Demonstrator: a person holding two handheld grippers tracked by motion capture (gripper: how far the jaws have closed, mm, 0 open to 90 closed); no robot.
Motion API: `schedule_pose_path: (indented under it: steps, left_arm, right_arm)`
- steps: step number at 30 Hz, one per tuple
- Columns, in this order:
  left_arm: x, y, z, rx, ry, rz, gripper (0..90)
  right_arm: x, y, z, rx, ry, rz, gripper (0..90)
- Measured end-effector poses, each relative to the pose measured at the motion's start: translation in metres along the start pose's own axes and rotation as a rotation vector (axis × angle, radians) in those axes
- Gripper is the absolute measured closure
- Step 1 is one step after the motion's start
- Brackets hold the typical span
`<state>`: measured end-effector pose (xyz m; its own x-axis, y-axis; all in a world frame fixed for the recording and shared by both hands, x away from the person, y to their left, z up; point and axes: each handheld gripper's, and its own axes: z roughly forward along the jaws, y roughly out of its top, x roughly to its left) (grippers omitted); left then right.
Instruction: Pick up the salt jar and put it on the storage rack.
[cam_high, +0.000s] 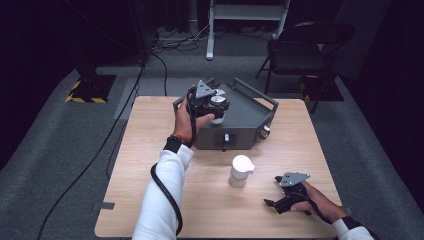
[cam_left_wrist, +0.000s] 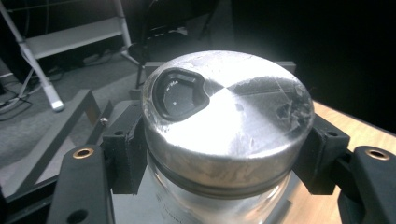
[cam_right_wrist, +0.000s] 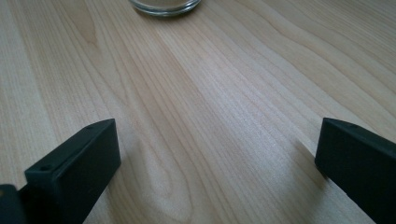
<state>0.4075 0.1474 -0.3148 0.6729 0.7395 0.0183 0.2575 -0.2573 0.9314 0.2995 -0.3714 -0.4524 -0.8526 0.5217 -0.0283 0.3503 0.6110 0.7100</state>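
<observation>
Risk begins nearest the person, at five o'clock on the table (cam_high: 150, 200), where the right gripper (cam_high: 272, 198) rests in the hand with its jaws released and nothing between them. It gives no support, and a careless sweep toward ten o'clock could knock over the white-lidded jar (cam_high: 241, 170) that stands near it.

Farther off, at twelve o'clock, the left gripper (cam_high: 216, 111) is clenched on the metal-lidded glass jar (cam_left_wrist: 224, 135), holding it above the near edge of the dark metal tray (cam_high: 250, 112). In the left gripper view the pads (cam_left_wrist: 123, 154) bite just under the lid's rim, on smooth glass. That hold looks narrow: I judge that a tilt or a jolt could let the jar slide down through the jaws and strike the tray wall. If the lid sits loose, the body could also drop away from it.
</observation>
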Motion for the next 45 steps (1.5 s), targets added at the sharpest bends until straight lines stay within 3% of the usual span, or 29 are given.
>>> schedule_pose_path:
  steps: [17, 31, 34, 36, 40, 45]
  left_arm:
    - [0.001, -0.012, 0.024, 0.047, 0.050, -0.011, 30.5]
    - [0.006, -0.021, 0.028, 0.033, 0.039, -0.053, 30.4]
    - [0.003, -0.021, 0.030, 0.033, 0.053, -0.040, 29.4]
    - [0.003, -0.020, 0.031, 0.043, 0.052, -0.040, 22.7]
    - [-0.004, -0.019, 0.029, 0.050, 0.094, -0.008, 6.0]
    - [-0.007, -0.012, 0.019, 0.063, 0.120, 0.012, 1.4]
  right_arm:
    - [0.000, 0.000, 0.000, 0.001, 0.003, -0.002, 0.0]
    - [0.000, 0.000, 0.000, 0.001, 0.004, -0.003, 0.0]
    - [0.000, 0.000, 0.000, 0.001, 0.004, -0.002, 0.0]
    - [0.000, 0.000, 0.000, 0.001, 0.004, -0.002, 0.0]
    - [0.000, 0.000, 0.000, 0.001, 0.004, -0.002, 0.0]
    - [0.000, 0.000, 0.000, 0.001, 0.004, -0.002, 0.0]
